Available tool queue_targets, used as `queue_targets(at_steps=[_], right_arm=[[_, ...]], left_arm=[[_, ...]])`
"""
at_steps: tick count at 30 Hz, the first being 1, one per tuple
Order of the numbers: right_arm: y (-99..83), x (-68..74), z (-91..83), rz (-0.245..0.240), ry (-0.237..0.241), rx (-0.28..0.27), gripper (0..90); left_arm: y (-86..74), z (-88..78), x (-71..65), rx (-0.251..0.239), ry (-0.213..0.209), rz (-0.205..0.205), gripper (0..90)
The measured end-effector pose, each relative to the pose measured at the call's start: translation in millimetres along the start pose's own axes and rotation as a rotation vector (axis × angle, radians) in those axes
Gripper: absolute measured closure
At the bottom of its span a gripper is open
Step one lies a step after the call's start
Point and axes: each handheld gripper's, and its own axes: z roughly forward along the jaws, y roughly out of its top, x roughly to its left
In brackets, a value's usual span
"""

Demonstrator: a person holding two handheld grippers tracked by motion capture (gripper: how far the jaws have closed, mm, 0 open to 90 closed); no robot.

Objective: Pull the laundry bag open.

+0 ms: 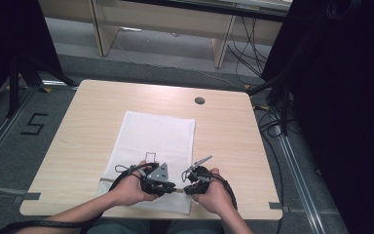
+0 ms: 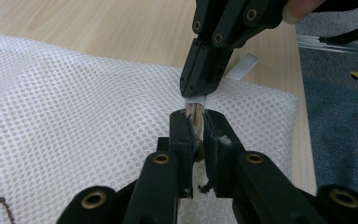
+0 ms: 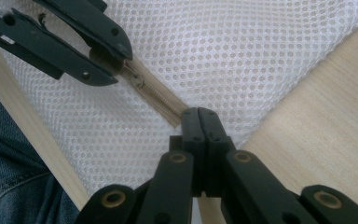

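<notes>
At the near edge of the white mesh bag (image 1: 153, 151), both of the person's hands work close together. The left hand (image 1: 129, 190) and the right hand (image 1: 214, 192) come in from below, forearms angled inward, each gripping a black tool. The left gripper (image 2: 196, 126) has its jaws clamped on the beige zipper (image 3: 156, 95) that runs along that near edge. The right gripper (image 3: 199, 116) is pressed together on the zipper's end, just beside the bag's corner.

The bag lies flat on a light wooden table (image 1: 78, 126), with a round grommet (image 1: 199, 100) beyond the bag's far edge. Grey floor surrounds the table, pale furniture stands beyond it, and dark curtains hang on both sides.

The left gripper view shows a white tab (image 2: 242, 66) past the other gripper's jaws and a small dark outline printed on the mesh. The right gripper view shows the zipper's teeth stretched between the two grippers, and blue denim (image 3: 9, 158) beyond the table's edge.
</notes>
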Motion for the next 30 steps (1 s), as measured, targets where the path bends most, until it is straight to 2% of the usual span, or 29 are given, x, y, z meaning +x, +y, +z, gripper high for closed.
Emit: queue_targets(at_steps=[15, 20, 25, 26, 30], right_arm=[[0.5, 0.7, 0.1, -0.008, -0.002, 0.002, 90.0], [0.6, 0.7, 0.0, -0.012, -0.005, 0.005, 90.0], [0.5, 1.2, 0.1, -0.010, -0.007, 0.002, 90.0], [0.3, 3.5, -0.5, 0.019, -0.006, 0.012, 90.0], [0.5, 2.6, -0.6, 0.008, -0.008, 0.010, 90.0]], left_arm=[[-0.4, -0.2, -0.9, -0.003, -0.004, -0.001, 82.0], [-0.8, -4.8, 0.7, -0.001, 0.003, 0.000, 82.0], [-1.7, -6.2, -0.3, -0.002, 0.003, -0.003, 82.0], [-1.7, -6.5, -0.3, -0.002, 0.005, -0.001, 82.0], [-2.4, -8.5, -0.3, 0.000, 0.007, -0.001, 82.0]])
